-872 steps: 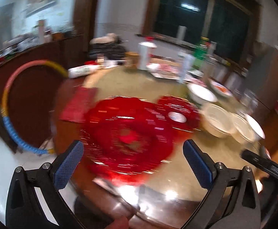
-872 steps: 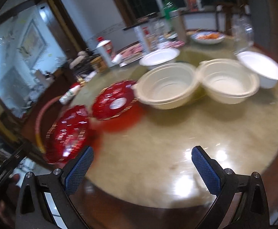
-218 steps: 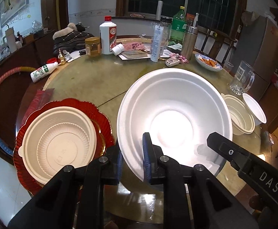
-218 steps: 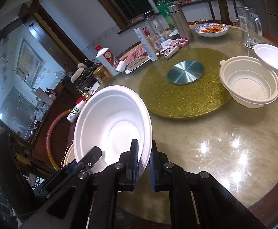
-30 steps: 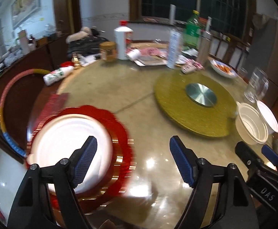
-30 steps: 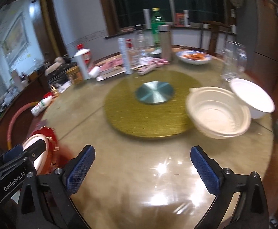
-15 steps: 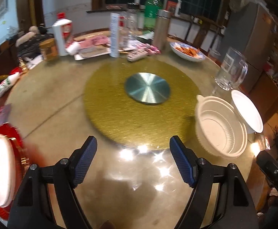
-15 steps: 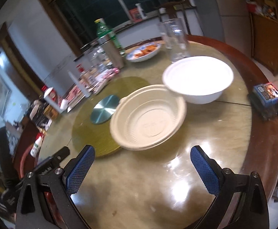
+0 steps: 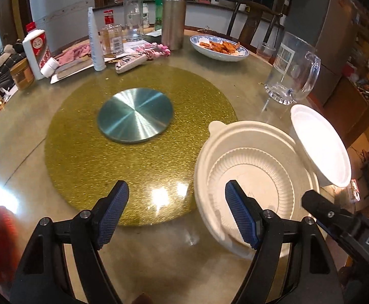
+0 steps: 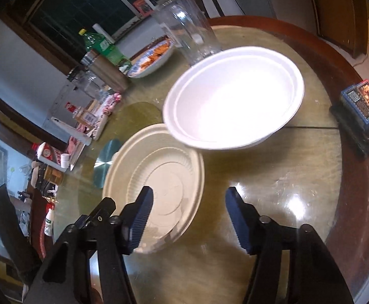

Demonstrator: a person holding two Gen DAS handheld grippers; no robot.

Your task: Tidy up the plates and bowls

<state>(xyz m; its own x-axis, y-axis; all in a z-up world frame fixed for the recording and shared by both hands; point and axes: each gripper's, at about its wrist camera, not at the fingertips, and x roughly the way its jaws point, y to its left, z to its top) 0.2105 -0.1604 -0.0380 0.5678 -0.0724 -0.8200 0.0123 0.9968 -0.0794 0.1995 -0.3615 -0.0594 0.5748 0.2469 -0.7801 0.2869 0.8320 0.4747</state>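
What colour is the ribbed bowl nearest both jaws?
Cream ribbed bowl, beside the white bowl; clearest in the left wrist view.

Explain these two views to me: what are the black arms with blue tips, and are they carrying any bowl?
They are hand-held tongs, one in each of a person's hands, with a camera on each looking along its fingers. The left view shows the left tongs open and empty, one pad over the cream bowl. The right view shows the right tongs; they have just been closing, their gap over that bowl's edge, gripping nothing. A white bowl sits beside it on the round table, with a glass mug behind. Nothing is held.
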